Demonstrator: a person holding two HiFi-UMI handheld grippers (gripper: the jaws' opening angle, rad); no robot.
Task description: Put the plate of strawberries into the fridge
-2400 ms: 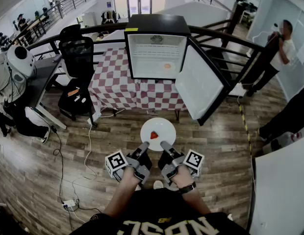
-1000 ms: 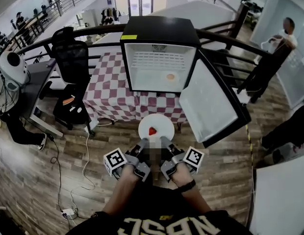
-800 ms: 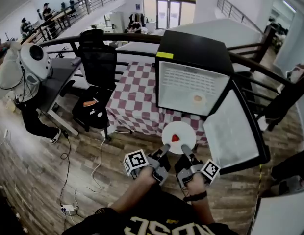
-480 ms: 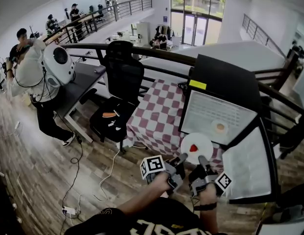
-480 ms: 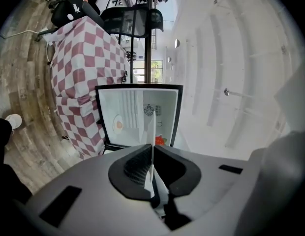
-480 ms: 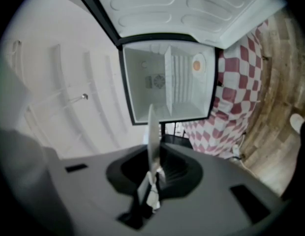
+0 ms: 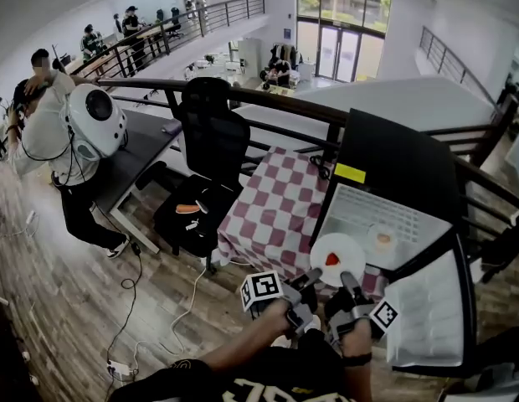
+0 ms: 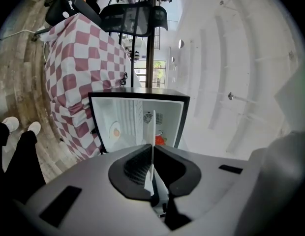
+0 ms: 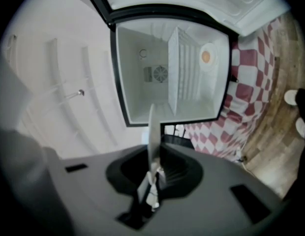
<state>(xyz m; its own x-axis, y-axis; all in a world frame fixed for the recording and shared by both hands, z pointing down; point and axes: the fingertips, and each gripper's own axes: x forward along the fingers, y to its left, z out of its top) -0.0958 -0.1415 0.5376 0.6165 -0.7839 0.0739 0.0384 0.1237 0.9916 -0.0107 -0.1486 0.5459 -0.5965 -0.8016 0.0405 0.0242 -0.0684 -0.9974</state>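
Whereas a couple of seconds ago the plate hung over bare floor well short of the fridge, it now sits right at the open front, overlapping the lower-left corner of the cavity at about 4 o'clock in the head view. The carry looks nearly done; what remains, I judge, is to slide the plate in onto a shelf.

The left tongs and right tongs are each nearly closed, pinching the plate's near rim side by side. Being round, the plate has no long axis. It is held level and face up, so each gripper view sees it as a thin edge-on blade aimed into the fridge. One strawberry rests near its middle.

The door stands wide at 4 o'clock, and a small dish already sits inside.
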